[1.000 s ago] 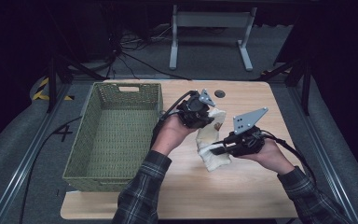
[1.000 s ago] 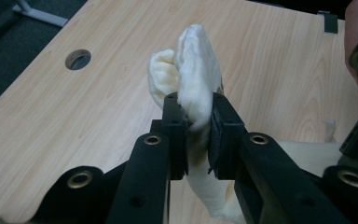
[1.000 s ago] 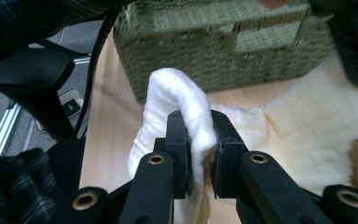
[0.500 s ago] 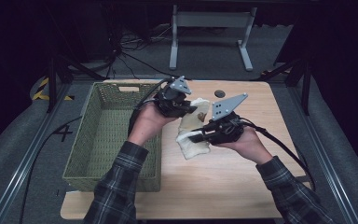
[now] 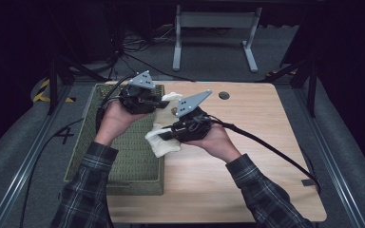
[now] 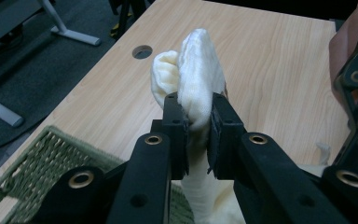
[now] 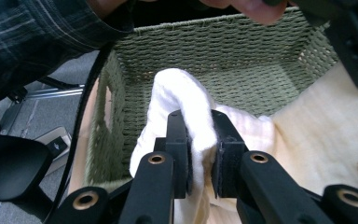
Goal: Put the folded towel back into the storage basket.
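Wooden table (image 5: 247,156) scene: left gripper (image 5: 159,102) and right gripper (image 5: 167,135) each clamp the cream cloth (image 5: 164,142), lifted at the green basket (image 5: 123,161) rim, not yet placed inside

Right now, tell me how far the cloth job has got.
Done: the cream cloth is folded and lifted off the table. In hand: left tongs and right tongs each pinch an end, carrying it over the green woven basket rim. Left: lower it inside and let go.
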